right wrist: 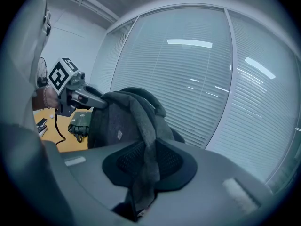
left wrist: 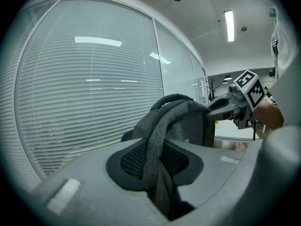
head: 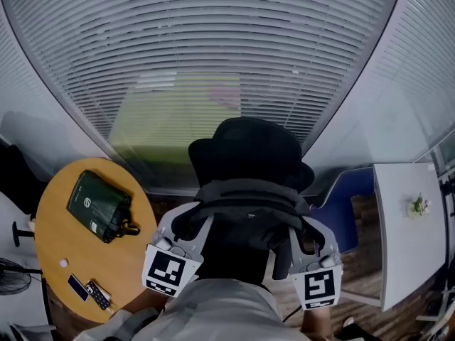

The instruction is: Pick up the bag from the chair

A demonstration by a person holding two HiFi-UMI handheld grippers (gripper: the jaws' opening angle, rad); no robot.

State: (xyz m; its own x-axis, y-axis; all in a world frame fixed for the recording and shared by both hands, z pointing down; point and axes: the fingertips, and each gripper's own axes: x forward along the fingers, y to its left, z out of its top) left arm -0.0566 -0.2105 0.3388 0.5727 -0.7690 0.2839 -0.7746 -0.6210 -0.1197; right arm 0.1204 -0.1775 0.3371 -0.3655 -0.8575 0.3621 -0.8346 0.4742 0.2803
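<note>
The grey bag (head: 249,215) is held at the black chair (head: 249,144), between both tools. The left tool (left wrist: 162,194) is clenched on one bag strap (left wrist: 157,149), and the right tool (right wrist: 141,192) on another. A green pouch (head: 99,206) is seen on the round tabletop (head: 60,240).

Slatted blinds (head: 213,55), round wooden table (head: 106,261)

The head view looks steeply down, while both gripper views, close in from opposite sides, share the bag (left wrist: 186,124) and blinds (right wrist: 188,79).
</note>
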